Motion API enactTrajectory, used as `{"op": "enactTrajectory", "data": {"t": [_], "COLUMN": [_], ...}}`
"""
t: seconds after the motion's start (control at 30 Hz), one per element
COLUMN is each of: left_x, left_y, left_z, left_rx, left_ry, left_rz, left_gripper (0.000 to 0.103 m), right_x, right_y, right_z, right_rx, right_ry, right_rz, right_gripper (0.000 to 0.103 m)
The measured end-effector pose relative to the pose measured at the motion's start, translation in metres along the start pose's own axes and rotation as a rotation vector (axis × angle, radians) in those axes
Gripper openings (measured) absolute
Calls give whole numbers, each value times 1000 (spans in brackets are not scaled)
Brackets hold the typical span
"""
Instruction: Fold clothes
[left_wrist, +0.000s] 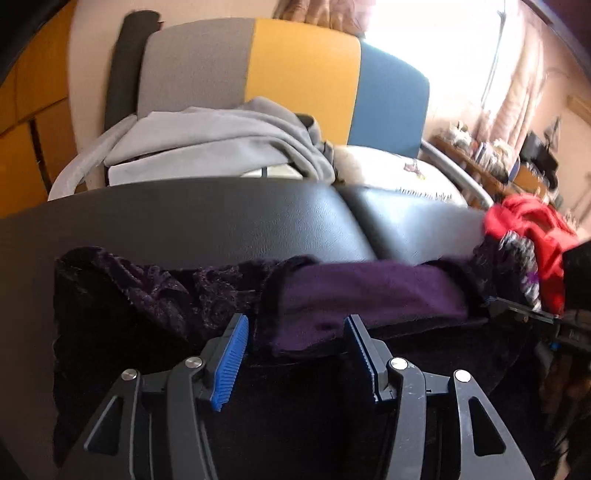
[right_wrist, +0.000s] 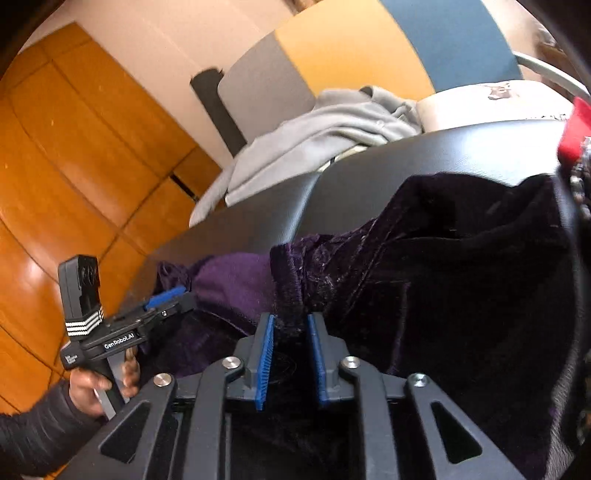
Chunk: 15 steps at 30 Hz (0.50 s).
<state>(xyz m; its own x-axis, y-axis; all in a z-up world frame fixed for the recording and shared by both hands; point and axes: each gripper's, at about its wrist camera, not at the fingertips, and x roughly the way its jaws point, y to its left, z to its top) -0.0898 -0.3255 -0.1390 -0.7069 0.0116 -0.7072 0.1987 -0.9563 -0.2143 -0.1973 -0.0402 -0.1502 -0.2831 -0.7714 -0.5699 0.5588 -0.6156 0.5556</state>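
Observation:
A dark purple velvet garment (left_wrist: 155, 295) lies across the black padded surface (left_wrist: 207, 221), its lighter purple lining (left_wrist: 369, 291) turned up along the far edge. My left gripper (left_wrist: 295, 325) is open, its jaws wide apart just above the lining edge. My right gripper (right_wrist: 290, 321) is shut on a dark fold of the velvet garment (right_wrist: 424, 258), which bunches up from the pinch. The left gripper also shows in the right wrist view (right_wrist: 166, 299), at the garment's left end.
A grey sweatshirt (left_wrist: 207, 144) lies on a grey, yellow and blue chair (left_wrist: 303, 66) beyond the surface. A red garment (left_wrist: 528, 225) and a patterned one (left_wrist: 517, 254) sit at the right end. Orange wooden cabinets (right_wrist: 74, 166) stand at left.

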Motion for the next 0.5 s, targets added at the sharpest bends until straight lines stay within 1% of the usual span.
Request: {"op": "enactTrajectory", "data": {"t": [0.03,0.07,0.1,0.13,0.17,0.2,0.23,0.3,0.33,0.4,0.43,0.47,0.5], "left_x": [-4,-9,-11,-13,-10,-8,-3,8,14,23,29,36,44], "left_y": [-4,-11,-19,-28,-38,-48,-57,-76,-84,-97,-102,-104,-106], "left_z": [2,4,7,9,12,14,16,17,17,17,14,8,2], "left_rx": [-6,-11,-10,-8,-2,4,13,24,28,46,65,77,85], "left_ry": [-19,-46,-64,-80,-80,-80,-79,-70,-62,-55,-52,-27,2], "left_rz": [-16,-34,-64,-94,-128,-161,-178,-210,-224,-232,-217,-197,-179], "left_gripper": [60,66,70,70,71,71,71,71,71,71,71,71,72], "right_x": [-7,-17,-27,-36,-42,-46,-47,-42,-37,-22,-10,3,14], "right_y": [-1,-4,-6,-8,-12,-17,-24,-36,-40,-44,-45,-46,-48], "right_z": [1,2,4,8,12,17,22,34,39,46,50,53,59], "right_rx": [13,22,23,15,12,29,70,164,199,256,292,313,316], "right_ry": [-19,-46,-75,-97,-114,-120,-120,-104,-95,-61,-27,-1,4], "right_rz": [3,0,-19,-50,-68,-55,-24,35,67,139,171,181,159], "right_gripper": [25,26,27,28,33,35,37,47,50,58,61,63,64]}}
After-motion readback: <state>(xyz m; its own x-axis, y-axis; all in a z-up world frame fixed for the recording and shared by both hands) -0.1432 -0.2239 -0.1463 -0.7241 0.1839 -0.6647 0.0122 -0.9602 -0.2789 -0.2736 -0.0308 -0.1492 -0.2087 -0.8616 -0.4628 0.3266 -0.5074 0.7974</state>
